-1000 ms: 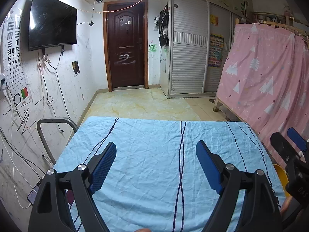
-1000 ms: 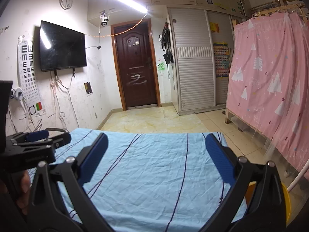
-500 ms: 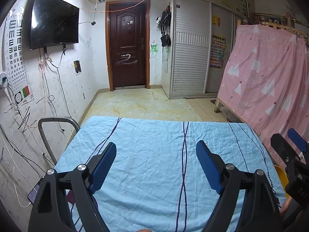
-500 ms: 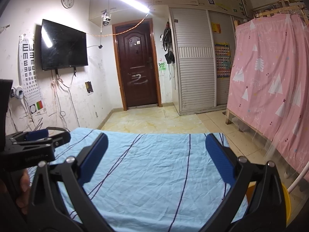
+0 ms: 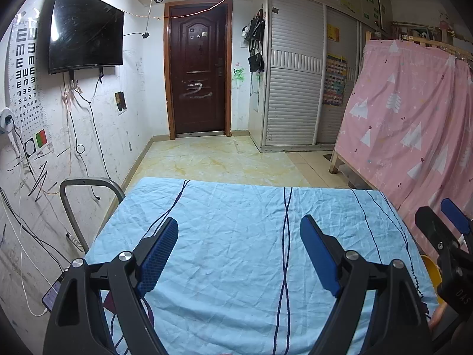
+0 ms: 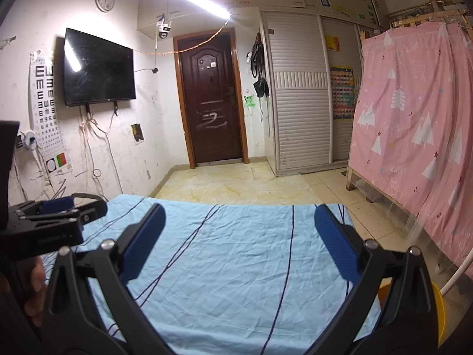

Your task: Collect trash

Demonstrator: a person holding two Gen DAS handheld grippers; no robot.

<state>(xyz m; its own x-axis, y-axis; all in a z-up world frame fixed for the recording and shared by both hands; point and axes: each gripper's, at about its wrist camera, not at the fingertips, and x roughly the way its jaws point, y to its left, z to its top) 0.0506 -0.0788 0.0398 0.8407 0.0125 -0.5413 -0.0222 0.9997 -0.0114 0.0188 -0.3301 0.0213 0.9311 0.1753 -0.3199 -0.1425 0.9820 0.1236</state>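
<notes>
No trash shows in either view. My left gripper [image 5: 239,236] is open and empty, held above a table covered with a light blue striped cloth [image 5: 242,254]. My right gripper [image 6: 239,224] is open and empty above the same cloth [image 6: 236,266]. The right gripper also shows at the right edge of the left wrist view [image 5: 443,230], and the left gripper shows at the left edge of the right wrist view [image 6: 56,216]. A yellow bin [image 6: 437,304] sits low beside the table's right side, mostly hidden behind my right gripper.
A metal chair back [image 5: 88,189] stands at the table's left by a wall with cables. A pink curtain [image 5: 414,136] hangs on the right. Tiled floor [image 5: 218,159] leads to a dark door [image 5: 198,71] and a white wardrobe [image 5: 295,88].
Both grippers stay open over the cloth. The views have tilted up slightly, with no other visible change.
</notes>
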